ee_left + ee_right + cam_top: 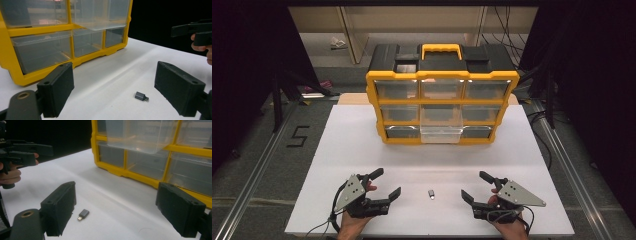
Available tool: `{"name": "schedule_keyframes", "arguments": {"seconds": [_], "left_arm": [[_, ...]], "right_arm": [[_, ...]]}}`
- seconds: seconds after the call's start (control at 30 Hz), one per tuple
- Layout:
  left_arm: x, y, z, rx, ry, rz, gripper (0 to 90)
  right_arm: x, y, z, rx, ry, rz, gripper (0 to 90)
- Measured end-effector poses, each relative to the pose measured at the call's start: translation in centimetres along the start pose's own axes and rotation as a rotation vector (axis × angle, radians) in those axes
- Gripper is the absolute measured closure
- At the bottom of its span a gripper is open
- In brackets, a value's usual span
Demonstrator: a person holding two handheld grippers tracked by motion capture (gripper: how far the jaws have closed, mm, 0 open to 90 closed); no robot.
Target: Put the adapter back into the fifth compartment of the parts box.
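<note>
Adapter (431, 194) flat on table (362, 150), long axis toward organizer (442, 100)

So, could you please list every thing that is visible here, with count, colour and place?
yellow and black plastic drawer organiser: one, far middle of the table, nine clear drawers
clear plastic middle drawer: one, bottom row, pulled out
small grey metal adapter: one, near edge, between the tools
white table board: one, under everything
left tool: one, black, near left, open
right tool: one, black, near right, open
</note>
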State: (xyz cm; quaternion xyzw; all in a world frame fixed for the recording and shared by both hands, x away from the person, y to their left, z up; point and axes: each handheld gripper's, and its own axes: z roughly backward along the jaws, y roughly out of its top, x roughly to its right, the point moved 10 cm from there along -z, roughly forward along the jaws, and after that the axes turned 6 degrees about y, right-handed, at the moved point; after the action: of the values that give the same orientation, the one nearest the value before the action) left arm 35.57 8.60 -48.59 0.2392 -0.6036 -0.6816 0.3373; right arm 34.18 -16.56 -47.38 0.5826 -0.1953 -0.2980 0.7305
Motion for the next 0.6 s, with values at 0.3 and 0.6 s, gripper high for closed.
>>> {"name": "schedule_keyframes", "arguments": {"seconds": [0.3, 0.6], "left_arm": [[0.13, 0.04, -0.02, 0.003, -0.003, -0.007, 15.4], [0.06, 0.02, 0.19, 0.0, -0.001, 0.009, 15.4]], "right_arm": [[-0.11, 0.01, -0.06, -0.006, 0.001, 0.007, 17.7], [-0.54, 0.31, -0.31, -0.02, 0.0, 0.048, 18.1]]}}
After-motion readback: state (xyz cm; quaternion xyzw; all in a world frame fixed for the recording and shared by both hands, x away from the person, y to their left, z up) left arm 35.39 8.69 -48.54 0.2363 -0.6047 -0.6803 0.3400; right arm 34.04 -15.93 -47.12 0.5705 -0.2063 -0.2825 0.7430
